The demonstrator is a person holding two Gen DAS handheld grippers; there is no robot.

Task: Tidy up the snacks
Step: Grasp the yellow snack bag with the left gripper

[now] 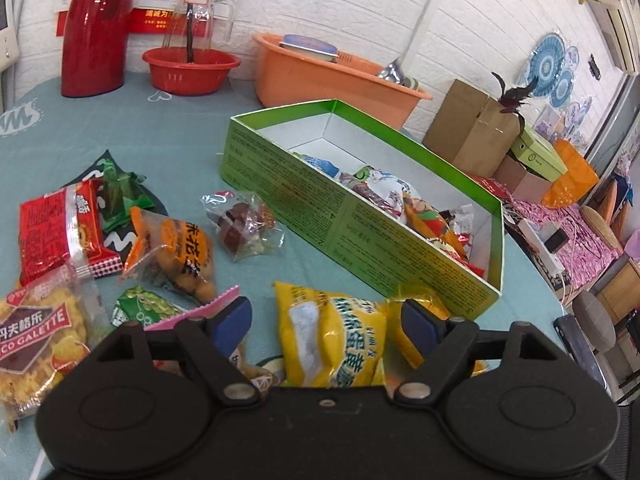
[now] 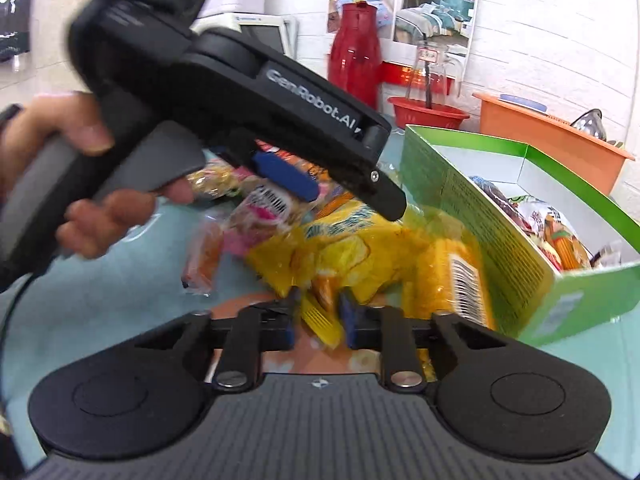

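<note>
Right gripper point(image 2: 318, 316): jaws pinched together on the crimped edge of a yellow packet point(image 2: 360, 252), blue pads pressing the seal from both sides.
Left gripper point(image 1: 326, 318): jaws spread wide, nothing between the pads; it hangs tilted down over a yellow bag point(image 1: 332, 340) that lies flat on the cloth between its fingers.
Left hand point(image 2: 60, 184): seen from the right wrist camera, wrapped around the grey handle of the left gripper, fingers on the trigger.
Green box point(image 1: 360, 224): open-topped, long, lying on the table just beyond the yellow bag; the far end is bare white card, the near end is filled with wrapped snacks point(image 1: 400, 196).
Loose snacks: spread on the table left of the box. A clear pack of dark sweets point(image 1: 244, 226) lies nearest the box; left of it an orange-printed bag point(image 1: 180, 256), a red packet point(image 1: 56, 232), a green wrapper point(image 1: 120, 192), a galette pack point(image 1: 36, 340) at the left edge, and a small green pack point(image 1: 148, 308) beside a pink-edged wrapper point(image 1: 196, 312).
Table point(image 1: 168, 136): covered in a pale teal cloth.
Backdrop: a red jug point(image 1: 98, 28), a red basin point(image 1: 190, 68) with a glass pitcher point(image 1: 196, 16) standing in it, and an orange tub point(image 1: 320, 76) along a white brick wall; brown cartons point(image 1: 476, 132) stand to the right.
</note>
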